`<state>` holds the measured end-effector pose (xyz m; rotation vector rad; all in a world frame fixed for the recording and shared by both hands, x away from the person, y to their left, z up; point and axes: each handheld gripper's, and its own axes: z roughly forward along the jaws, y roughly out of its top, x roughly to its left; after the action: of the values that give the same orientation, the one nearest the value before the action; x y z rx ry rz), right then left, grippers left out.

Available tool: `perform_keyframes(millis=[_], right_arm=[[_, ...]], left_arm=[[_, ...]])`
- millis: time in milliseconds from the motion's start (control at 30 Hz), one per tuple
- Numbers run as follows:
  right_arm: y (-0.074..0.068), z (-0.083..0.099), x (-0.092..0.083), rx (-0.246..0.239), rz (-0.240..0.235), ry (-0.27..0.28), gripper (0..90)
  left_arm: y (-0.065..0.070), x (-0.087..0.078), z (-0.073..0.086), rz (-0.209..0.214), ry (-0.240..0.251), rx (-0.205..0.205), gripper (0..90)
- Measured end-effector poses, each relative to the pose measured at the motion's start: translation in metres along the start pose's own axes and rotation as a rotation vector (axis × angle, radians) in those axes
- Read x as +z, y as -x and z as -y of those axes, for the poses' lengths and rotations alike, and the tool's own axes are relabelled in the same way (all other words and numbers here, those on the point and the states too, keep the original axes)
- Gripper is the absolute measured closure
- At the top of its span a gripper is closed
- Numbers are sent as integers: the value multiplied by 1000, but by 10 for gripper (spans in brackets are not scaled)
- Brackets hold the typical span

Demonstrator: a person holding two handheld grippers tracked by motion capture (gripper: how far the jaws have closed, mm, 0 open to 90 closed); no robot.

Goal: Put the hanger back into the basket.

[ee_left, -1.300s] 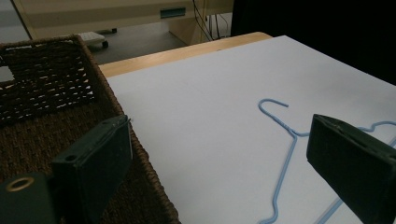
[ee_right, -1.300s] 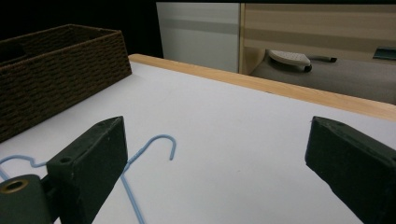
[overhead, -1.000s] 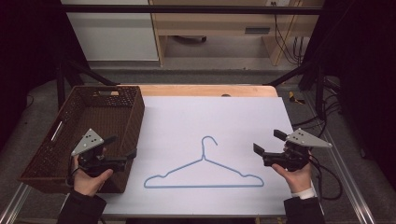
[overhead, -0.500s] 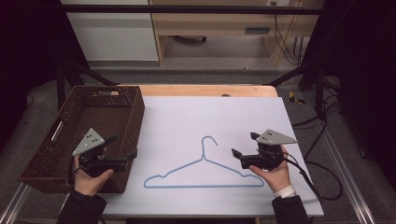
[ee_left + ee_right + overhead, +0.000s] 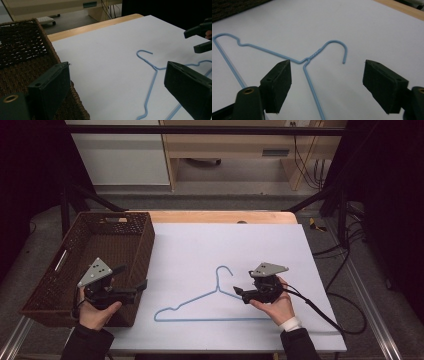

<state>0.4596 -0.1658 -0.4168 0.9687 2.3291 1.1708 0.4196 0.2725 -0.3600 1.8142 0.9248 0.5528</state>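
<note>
I have the blue wire hanger (image 5: 210,302) lying flat on the white worktop (image 5: 200,250), its long bottom bar running left to right along the near edge and its hook (image 5: 224,270) pointing away from me. The wicker basket (image 5: 142,245) sits at the worktop's left end, well apart from the hanger's neck. My right tongs (image 5: 239,292) are clearly the nearer pair: they sit just beside the neck on its right, pointing left at it, and in the right gripper view the twisted neck (image 5: 308,59) and right shoulder wire run up between the spread jaws, which touch nothing. My left tongs (image 5: 140,285) hover over the basket's near right corner, jaws spread and empty. Compared with a second ago, my right hand has come in from the worktop's right edge and lower, toward the neck, and its jaws have just been closing somewhat; the left hand and the hanger have not shifted.
</note>
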Motion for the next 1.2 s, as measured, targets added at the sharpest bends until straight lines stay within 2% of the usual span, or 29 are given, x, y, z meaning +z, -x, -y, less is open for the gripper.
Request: perform_keyframes(millis=[133,233,500,667,700,800,833,967,1200], right_arm=[[-1,3,8,-5,-11,-34,270],[-4,7,19,-18,-21,-82,325],[-7,13,38,-38,-44,-133,435],[-8,14,46,-56,-47,-164,474],[-10,15,49,-53,-55,-183,504],[-10,15,52,-70,-63,-191,534],[-11,16,56,-80,-69,-213,566],[-12,18,60,-80,-71,-244,618],[-12,18,62,-84,-77,-264,678]], left_arm=[[0,0,0,0,3,-3,63],[0,-1,0,2,2,0,63],[0,0,0,3,-1,2,64],[1,1,0,5,-2,3,64],[2,2,0,5,-3,5,64],[2,2,0,7,-5,4,65],[2,3,0,7,-6,4,65],[3,2,0,9,-9,10,66],[4,3,-1,10,-11,14,67]])
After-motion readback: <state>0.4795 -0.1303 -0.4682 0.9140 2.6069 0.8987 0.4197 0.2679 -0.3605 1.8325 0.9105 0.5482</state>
